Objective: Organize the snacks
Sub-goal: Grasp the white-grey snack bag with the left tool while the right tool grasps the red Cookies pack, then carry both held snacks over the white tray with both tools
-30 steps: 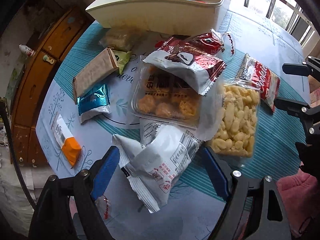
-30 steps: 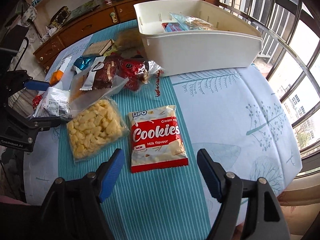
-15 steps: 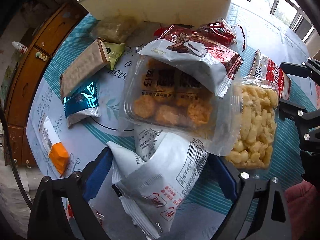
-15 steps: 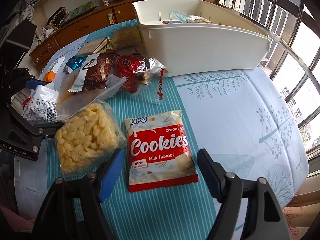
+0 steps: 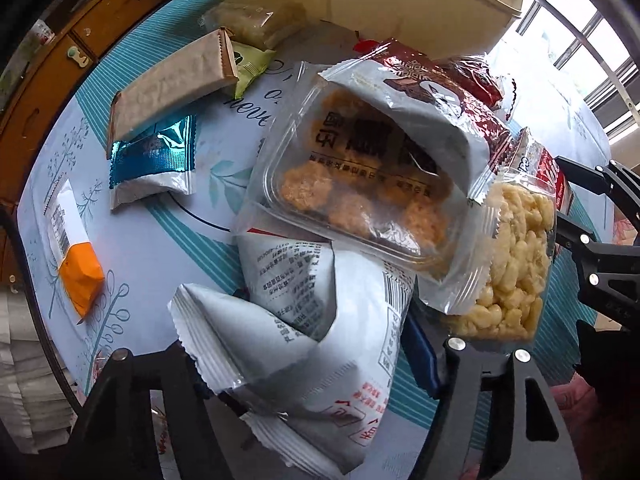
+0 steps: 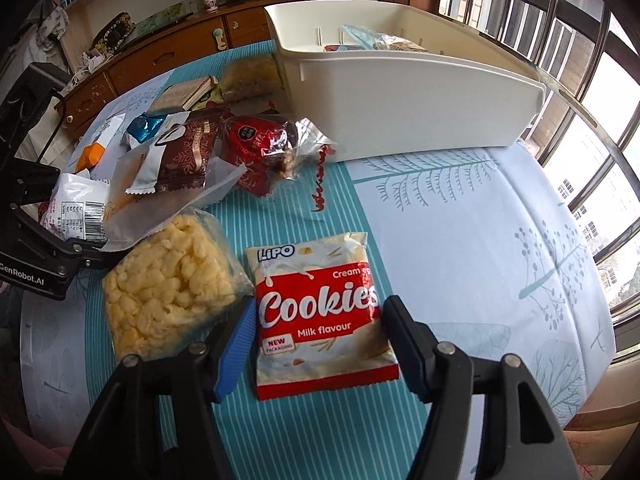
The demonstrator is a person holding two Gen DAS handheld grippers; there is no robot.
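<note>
The glossy red-and-white cookie packet lies flat on the striped tablecloth; my right gripper has just been closing, ribbed blue pads flanking it. My left gripper, also just closing, pinches a crinkled silver pouch.

the left gripper has been lowered over the white snack bag, its jaws just closing, and the bag is now crumpled between them. the right gripper has been closed in around the cookies packet, now flanked on both sides.
</note>
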